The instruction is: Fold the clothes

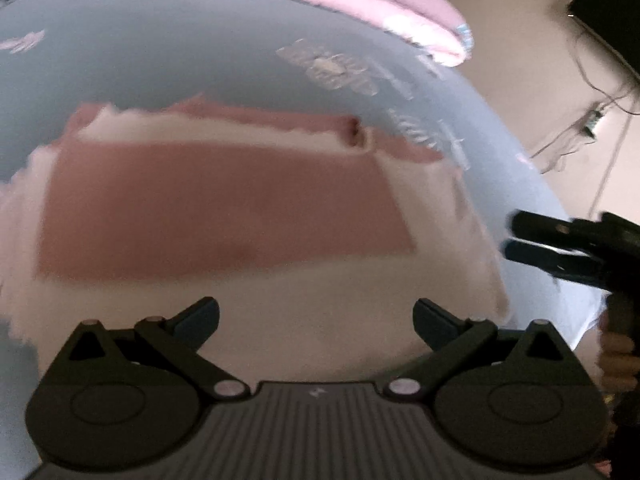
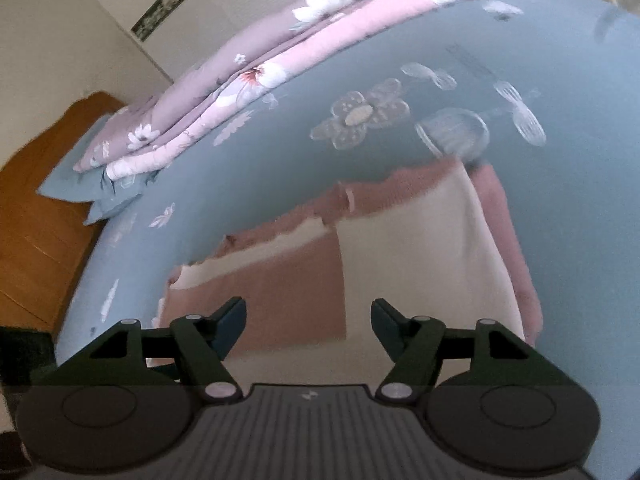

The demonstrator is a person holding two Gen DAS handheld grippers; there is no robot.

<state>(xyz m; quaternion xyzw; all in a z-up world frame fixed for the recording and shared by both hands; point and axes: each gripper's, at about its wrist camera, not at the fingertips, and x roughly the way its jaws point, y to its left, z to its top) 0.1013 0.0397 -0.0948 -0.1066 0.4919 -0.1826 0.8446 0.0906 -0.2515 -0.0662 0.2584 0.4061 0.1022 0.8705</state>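
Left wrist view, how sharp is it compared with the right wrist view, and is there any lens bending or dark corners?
Left wrist view: motion-smeared, the pink garment has soft, streaky edges. Right wrist view: crisper, the flower print on the blue bedsheet and the folded quilt read clearly, though the garment nearest the camera is soft. Both views: fisheye bows the bed edge, the corners go black, and the light is dim and even.

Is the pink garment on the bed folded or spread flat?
Partly folded: the pink garment has a pale flap doubled over it on the bed.
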